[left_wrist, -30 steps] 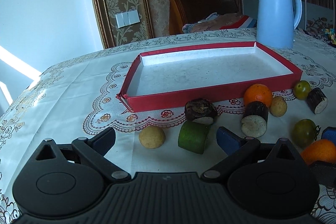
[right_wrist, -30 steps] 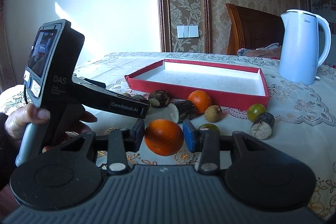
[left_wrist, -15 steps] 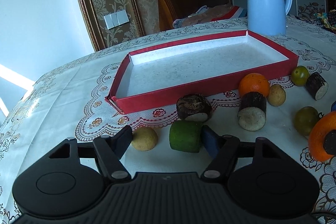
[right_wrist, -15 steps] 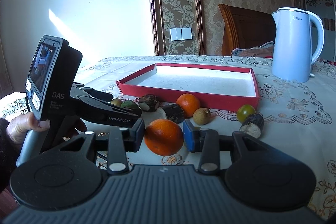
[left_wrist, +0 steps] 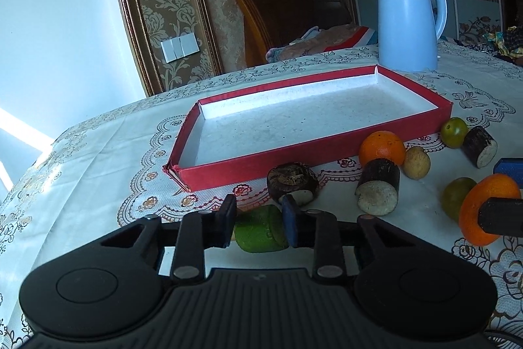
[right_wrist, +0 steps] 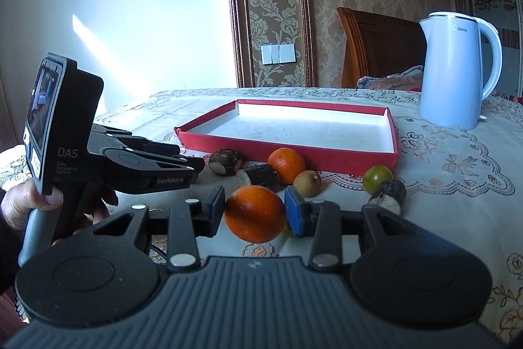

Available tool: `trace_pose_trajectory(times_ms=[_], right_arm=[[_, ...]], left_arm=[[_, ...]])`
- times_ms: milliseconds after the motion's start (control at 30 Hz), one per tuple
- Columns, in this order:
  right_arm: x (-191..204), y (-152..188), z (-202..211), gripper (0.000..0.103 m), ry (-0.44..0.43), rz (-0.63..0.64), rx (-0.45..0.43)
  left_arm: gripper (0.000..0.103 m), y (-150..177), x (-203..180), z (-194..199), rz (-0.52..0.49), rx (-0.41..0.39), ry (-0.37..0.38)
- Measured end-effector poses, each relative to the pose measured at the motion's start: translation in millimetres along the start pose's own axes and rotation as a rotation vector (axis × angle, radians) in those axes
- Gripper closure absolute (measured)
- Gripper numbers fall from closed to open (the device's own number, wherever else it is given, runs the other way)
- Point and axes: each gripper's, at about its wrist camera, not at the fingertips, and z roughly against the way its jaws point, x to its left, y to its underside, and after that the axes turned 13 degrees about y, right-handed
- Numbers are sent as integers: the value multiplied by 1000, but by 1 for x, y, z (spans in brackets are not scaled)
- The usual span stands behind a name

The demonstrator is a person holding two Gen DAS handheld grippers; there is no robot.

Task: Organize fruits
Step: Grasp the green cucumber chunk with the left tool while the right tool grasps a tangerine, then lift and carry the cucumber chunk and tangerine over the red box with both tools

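Left gripper [left_wrist: 258,223]: jaws closed onto the green cylinder piece [left_wrist: 260,229], near edge of table, in front of the red tray [left_wrist: 248,165]. The pads bear on its curved flank, not its flat ends. Risk, as I judge it: a smooth round section may roll or squirt out on lifting, or knock the dark taro-like chunk [left_wrist: 292,182] lying just beyond it.

Right gripper [right_wrist: 255,213]: jaws narrow, clamped on an orange [right_wrist: 255,213], a dimpled sphere; it looks raised off the cloth, though contact underneath cannot be confirmed. Risk: both loads head for one tray, and the two grippers sit close enough to collide.

Tray: shallow cardboard, red outside, white speckled floor, empty. Near-left corner looks split, so a nudge could shift or deform it.

Still on the lace-patterned tablecloth [left_wrist: 98,159], right of centre: second orange [left_wrist: 380,148], dark-skinned cut cylinder with pale face [left_wrist: 377,187], tan round fruit [left_wrist: 415,162], two green round fruits, another dark stub. Round ones may roll if bumped. Pale blue kettle [left_wrist: 408,28] stands far right, glossy plastic.
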Motion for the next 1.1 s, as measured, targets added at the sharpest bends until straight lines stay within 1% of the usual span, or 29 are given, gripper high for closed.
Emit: trace_pose_trajectory(times_ms=[133,233,367,433,467,533,600,633,667,800,900,933,967,1000,1067,1100], right_arm=[[0,-3,2,65,1,2,-15],[0,-3,1,65,2,-1,-14],[1,-2,0,65,-2,-1,-8],[0,-2,0,65,-5,-4,-6],[0,-2,0,65,-5,-3,-7],[0,-2,1,65,-6,-2,-8],[0,-2,1,65,-6,-4,-8],[0,-1,0,65,-7,-6,-6],[0,-1,0,65,-8,-6,-3],[1,0,-2,65,-9,-2,4],[2,0,-2,65,-9,-1,5],[1,0,-3,65,-8,-1,6],[2,0,-3,65,-8,-2,7],[2,0,-4,65,-7,-1,10],[2,0,-4,65,-6,-2,11],[2,0,-4,65,-6,-2,11]], left_arm=[[77,0,-2,5,-4,-39,12],[77,0,-3,4,-11,-27,30],[76,1,-4,9,-16,-46,38],[76,3,-3,12,-4,-39,68],[74,3,-2,13,2,-32,78],[65,7,-1,16,1,-33,90],[27,10,-2,21,-9,-51,76],[22,11,-3,23,-17,-66,64],[21,13,-4,25,-27,-78,54],[21,14,-8,26,-56,-75,50],[21,15,-8,26,-45,-69,50],[23,16,-7,26,-37,-63,46],[35,16,-7,25,-29,-52,48],[50,17,-6,23,-12,-30,53],[61,19,-5,19,21,9,66],[65,21,-6,18,17,15,49]])
